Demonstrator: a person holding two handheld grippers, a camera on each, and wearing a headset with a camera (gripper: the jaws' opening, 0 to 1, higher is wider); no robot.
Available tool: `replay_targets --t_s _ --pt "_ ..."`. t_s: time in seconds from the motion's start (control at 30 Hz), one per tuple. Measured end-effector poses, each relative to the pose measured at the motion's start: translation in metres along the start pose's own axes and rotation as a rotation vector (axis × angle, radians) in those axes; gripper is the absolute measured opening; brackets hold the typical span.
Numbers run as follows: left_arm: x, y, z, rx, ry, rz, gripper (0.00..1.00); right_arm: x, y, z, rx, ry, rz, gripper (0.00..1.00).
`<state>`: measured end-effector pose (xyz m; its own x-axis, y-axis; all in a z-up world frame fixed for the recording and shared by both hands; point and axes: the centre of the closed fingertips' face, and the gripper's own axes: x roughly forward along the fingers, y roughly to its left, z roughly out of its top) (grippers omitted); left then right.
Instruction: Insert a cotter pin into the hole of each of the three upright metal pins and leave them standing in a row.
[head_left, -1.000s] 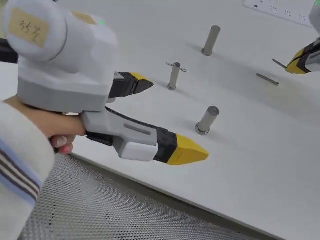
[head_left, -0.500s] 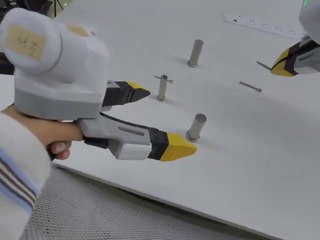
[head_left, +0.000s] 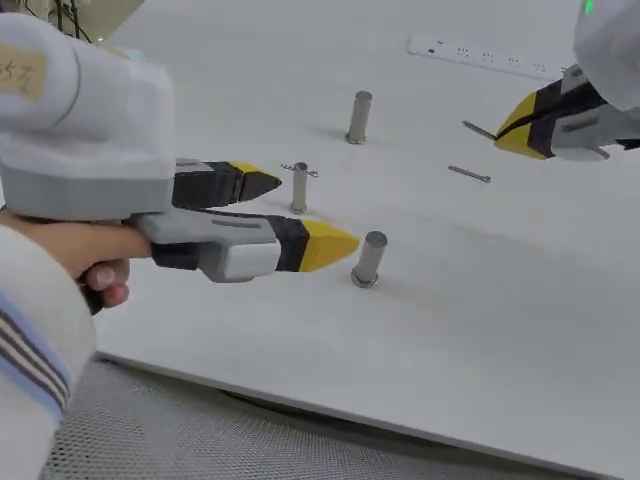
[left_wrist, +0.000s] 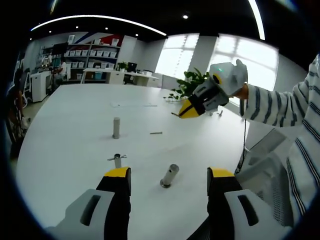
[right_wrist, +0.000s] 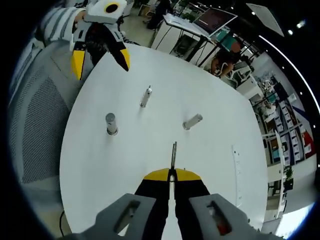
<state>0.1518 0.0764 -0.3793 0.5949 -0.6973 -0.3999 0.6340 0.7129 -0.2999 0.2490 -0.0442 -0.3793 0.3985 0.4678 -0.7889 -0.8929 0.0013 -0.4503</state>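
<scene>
My right gripper (right_wrist: 172, 174) pinches a cotter pin (right_wrist: 173, 155), its long axis pointing out past the jaws; the far metal pin (right_wrist: 192, 121) stands ahead, nearest that tip; my left gripper (left_wrist: 168, 172) hangs spread beside the near metal pin (head_left: 370, 258).

Bright even light; faint shadows; fisheye edges warped.

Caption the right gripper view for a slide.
Right tool shut on a cotter pin over the table, three metal pins ahead, open left tool beyond.

A power strip (head_left: 480, 58) lies on the table (head_left: 450, 300).
</scene>
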Motion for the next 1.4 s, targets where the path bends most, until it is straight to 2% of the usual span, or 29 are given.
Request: replay_targets --t_s 0.13,0.3,0.33,0.4,0.6,0.77,0.93,1.17,1.27,1.4 --pt "0.004 -0.002 0.005 -0.022 -0.014 -0.025 0.51 -0.003 0.020 0.005 0.020 -0.028 -0.034 0.00" --pt "0.012 -0.007 0.007 -0.019 0.001 -0.040 0.51 -0.007 0.040 0.010 0.016 -0.043 -0.085 0.00" --pt "0.014 -0.006 0.007 -0.021 0.005 -0.044 0.51 -0.007 0.041 0.011 0.013 -0.041 -0.086 0.00" --pt "0.016 -0.007 0.007 -0.027 0.010 -0.054 0.50 -0.006 0.051 0.007 -0.027 -0.002 -0.097 0.00" --pt "0.025 -0.016 0.007 -0.038 0.014 -0.106 0.43 -0.002 0.076 0.011 -0.019 -0.006 -0.088 0.00" --pt "0.035 -0.026 0.002 -0.033 0.045 -0.150 0.38 -0.002 0.084 0.025 -0.007 -0.050 -0.105 0.00" --pt "0.041 -0.033 -0.001 -0.050 0.052 -0.178 0.32 -0.002 0.092 0.037 -0.012 -0.078 -0.098 0.00" --pt "0.044 -0.041 -0.002 -0.067 0.055 -0.218 0.18 -0.003 0.099 0.051 -0.030 -0.105 -0.092 0.00" --pt "0.044 -0.046 -0.003 -0.072 0.060 -0.241 0.07 -0.003 0.100 0.056 -0.032 -0.116 -0.090 0.00" --pt "0.045 -0.048 -0.005 -0.073 0.073 -0.248 0.05 -0.003 0.103 0.059 -0.032 -0.127 -0.084 0.00"
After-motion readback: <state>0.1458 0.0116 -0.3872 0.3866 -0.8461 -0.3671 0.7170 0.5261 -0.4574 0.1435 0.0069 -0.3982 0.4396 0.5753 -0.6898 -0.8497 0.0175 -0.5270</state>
